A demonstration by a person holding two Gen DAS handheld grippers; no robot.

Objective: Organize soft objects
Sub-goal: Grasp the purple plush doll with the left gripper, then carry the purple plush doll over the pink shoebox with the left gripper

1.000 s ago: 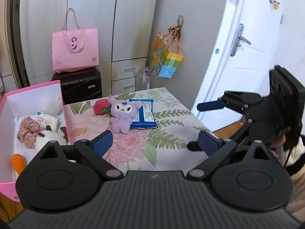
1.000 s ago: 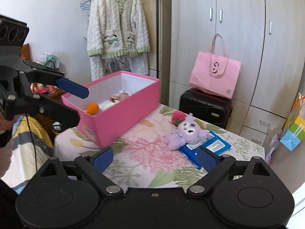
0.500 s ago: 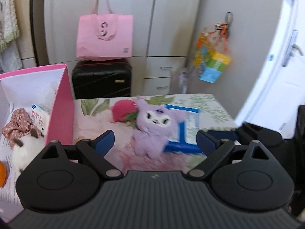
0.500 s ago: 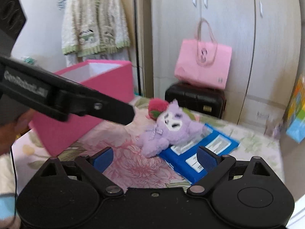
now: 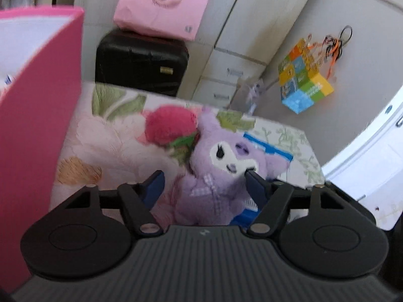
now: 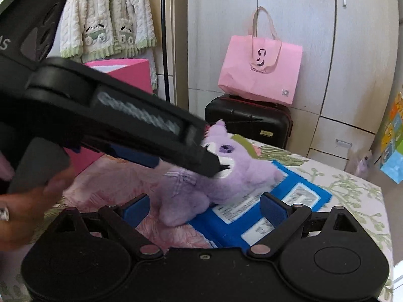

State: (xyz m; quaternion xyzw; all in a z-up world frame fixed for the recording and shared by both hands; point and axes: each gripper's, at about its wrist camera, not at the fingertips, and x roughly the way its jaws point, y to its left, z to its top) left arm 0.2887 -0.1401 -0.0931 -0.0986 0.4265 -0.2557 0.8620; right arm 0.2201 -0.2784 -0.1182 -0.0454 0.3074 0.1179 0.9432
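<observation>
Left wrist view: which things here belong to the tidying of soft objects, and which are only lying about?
For the job:
- purple plush rabbit toy, between the open jaws of the left gripper
- red plush strawberry
- blue flat packet
- pink cardboard box

Lying about:
- pink tote bag
- black hard suitcase
- colourful gift bag

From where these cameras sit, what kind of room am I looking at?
Most likely a bedroom in a home. A knitted cardigan hangs by tall wardrobe doors, a black suitcase stands on the floor, and a purple plush toy lies on a floral cloth covering a table or bed.
</observation>
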